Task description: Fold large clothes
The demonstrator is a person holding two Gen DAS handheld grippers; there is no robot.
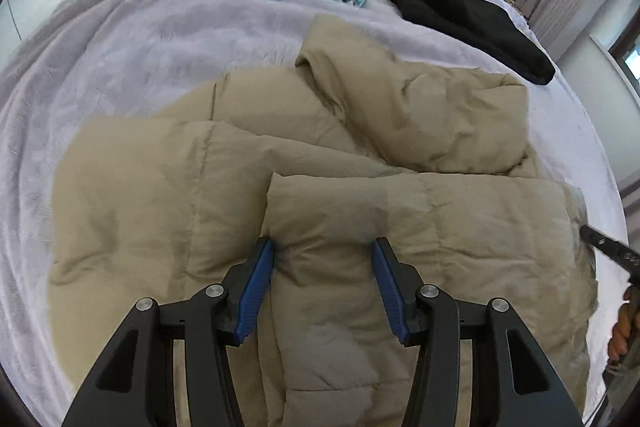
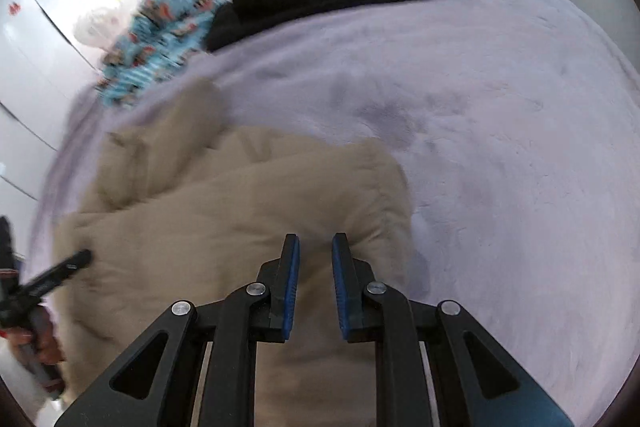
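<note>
On the lavender bedspread [image 1: 120, 39] lies the tan puffer jacket [image 1: 248, 163], partly folded. Left gripper [image 1: 323, 247] — jaws wide, straddling a raised fold of padding. Right gripper [image 2: 316, 241] — jaws narrow, a gap visible, above the jacket's edge. A black garment [image 1: 460, 15] lies well beyond.

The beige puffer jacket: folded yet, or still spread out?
Partly folded. The beige puffer jacket has a sleeve and one padded panel doubled over its body, but it lies lumpy and uneven on the lavender blanket.
</note>
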